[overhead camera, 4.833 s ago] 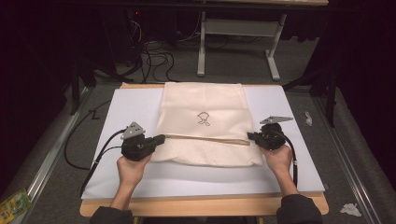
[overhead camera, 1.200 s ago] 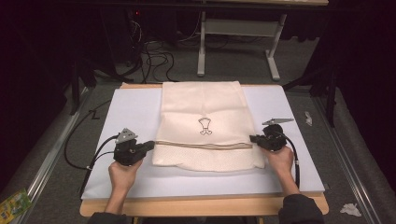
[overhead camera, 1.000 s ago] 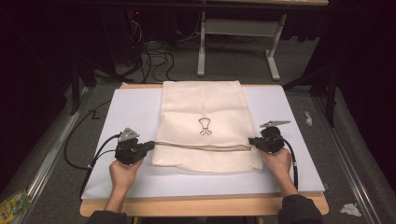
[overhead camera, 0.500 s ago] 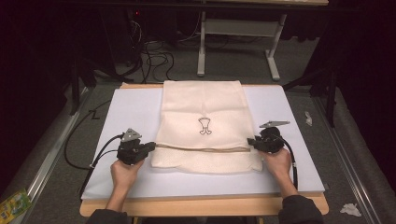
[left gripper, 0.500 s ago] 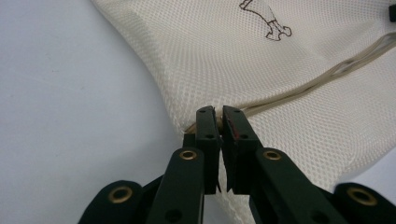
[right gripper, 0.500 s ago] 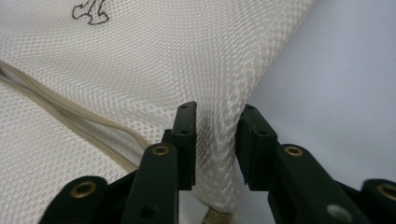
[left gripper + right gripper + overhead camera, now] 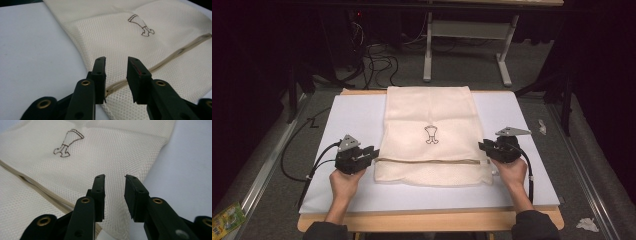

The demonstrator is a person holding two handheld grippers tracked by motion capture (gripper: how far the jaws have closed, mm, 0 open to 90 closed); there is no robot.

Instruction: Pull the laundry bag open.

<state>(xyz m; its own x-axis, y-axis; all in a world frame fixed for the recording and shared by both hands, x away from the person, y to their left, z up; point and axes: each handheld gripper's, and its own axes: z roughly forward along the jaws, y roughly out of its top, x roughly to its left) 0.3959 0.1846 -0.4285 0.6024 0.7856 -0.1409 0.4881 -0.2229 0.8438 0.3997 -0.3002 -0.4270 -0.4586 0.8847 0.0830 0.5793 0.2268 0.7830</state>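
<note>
Lying between both parted tongs (image 7: 371,154) (image 7: 482,146); mesh bag (image 7: 432,135).

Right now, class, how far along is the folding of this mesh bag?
Done: the mesh bag's near end is folded over, its edge lying across the bag. In hand: left gripper and right gripper have just opened, jaws apart, nothing clamped. Left, probably: another fold, since the bag remains long.

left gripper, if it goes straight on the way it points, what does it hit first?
Most likely the cream mesh bag: the left gripper, jaws apart with nothing between them, points at the bag's side edge by the folded hem. Depth is hard to judge.
</note>
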